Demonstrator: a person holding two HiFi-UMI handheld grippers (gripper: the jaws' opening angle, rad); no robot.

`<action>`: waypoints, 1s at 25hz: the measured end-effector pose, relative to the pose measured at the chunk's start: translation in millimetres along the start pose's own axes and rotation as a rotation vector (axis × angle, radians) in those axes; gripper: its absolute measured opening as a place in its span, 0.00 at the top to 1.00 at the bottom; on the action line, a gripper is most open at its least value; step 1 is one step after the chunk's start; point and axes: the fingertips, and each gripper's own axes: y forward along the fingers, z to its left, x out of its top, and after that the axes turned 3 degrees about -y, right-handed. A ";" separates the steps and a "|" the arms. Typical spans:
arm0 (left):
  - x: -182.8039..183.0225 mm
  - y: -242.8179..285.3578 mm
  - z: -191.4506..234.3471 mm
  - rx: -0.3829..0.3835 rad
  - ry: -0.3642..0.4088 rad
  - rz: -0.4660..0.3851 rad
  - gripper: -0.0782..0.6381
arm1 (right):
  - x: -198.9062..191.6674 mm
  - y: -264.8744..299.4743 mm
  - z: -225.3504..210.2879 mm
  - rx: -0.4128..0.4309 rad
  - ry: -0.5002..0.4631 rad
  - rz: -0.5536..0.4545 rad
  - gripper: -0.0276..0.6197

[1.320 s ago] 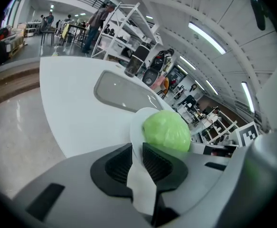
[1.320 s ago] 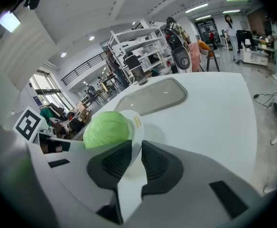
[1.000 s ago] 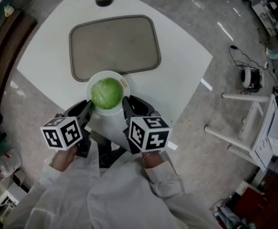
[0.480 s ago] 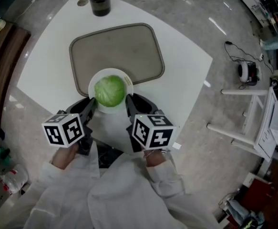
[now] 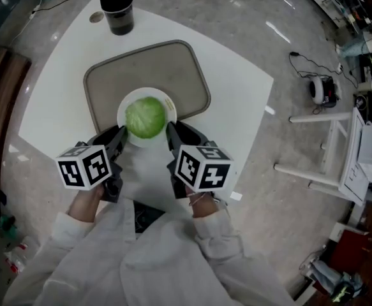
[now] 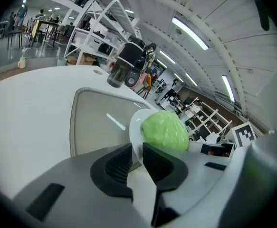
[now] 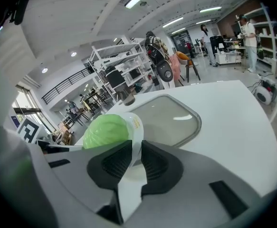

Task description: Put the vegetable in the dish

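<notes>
Vegetable (image 5: 145, 116), a round pale-green head, is seen lying in the middle of a white dish (image 5: 171, 111), which is gripped at its rim from both sides. The left claw (image 5: 120, 136) is closed narrowly on the dish's left edge, and the right claw (image 5: 171, 131) is closed in the same way on the right edge; in each gripper view the thin white rim is shown pinched between the two dark pads. The dish is placed over the near edge of a grey-brown tray (image 5: 173, 69) with rounded corners, which is laid on a white bench (image 5: 237, 107). Whether the dish is resting on the tray or is held just above it cannot be told. A dark cylindrical container (image 5: 115, 8) is stood at the far edge of the bench, well apart from the dish.

Both grippers are held low in front of the body and angled inward, so that their tips are brought together at the dish while the marker cubes are kept nearer the person. The left hand (image 5: 87, 203) and the right hand (image 5: 201, 204) are wrapped round the handles behind the cubes, and the forearms, covered by white sleeves (image 5: 77, 234), are drawn in close to the chest, roughly level with each other
</notes>
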 end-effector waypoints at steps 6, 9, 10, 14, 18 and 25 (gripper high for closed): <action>12.3 10.1 9.8 0.026 -0.005 0.001 0.79 | 8.1 17.7 -2.3 -0.005 0.016 0.002 0.85; 16.6 15.7 12.9 0.028 -0.018 0.009 0.79 | 12.7 25.5 -5.2 -0.006 0.026 0.004 0.85; 18.2 18.4 13.8 0.027 -0.021 0.013 0.79 | 14.8 28.4 -7.1 -0.008 0.028 0.004 0.85; 27.7 30.6 19.4 0.026 -0.027 0.023 0.79 | 23.3 42.2 -12.8 -0.016 0.038 0.002 0.85; 35.9 42.7 25.4 0.039 -0.021 0.031 0.79 | 27.0 55.6 -18.7 -0.024 0.039 0.009 0.85; 46.7 56.7 31.9 0.046 -0.014 0.042 0.79 | 31.1 74.9 -28.3 -0.037 0.080 0.027 0.85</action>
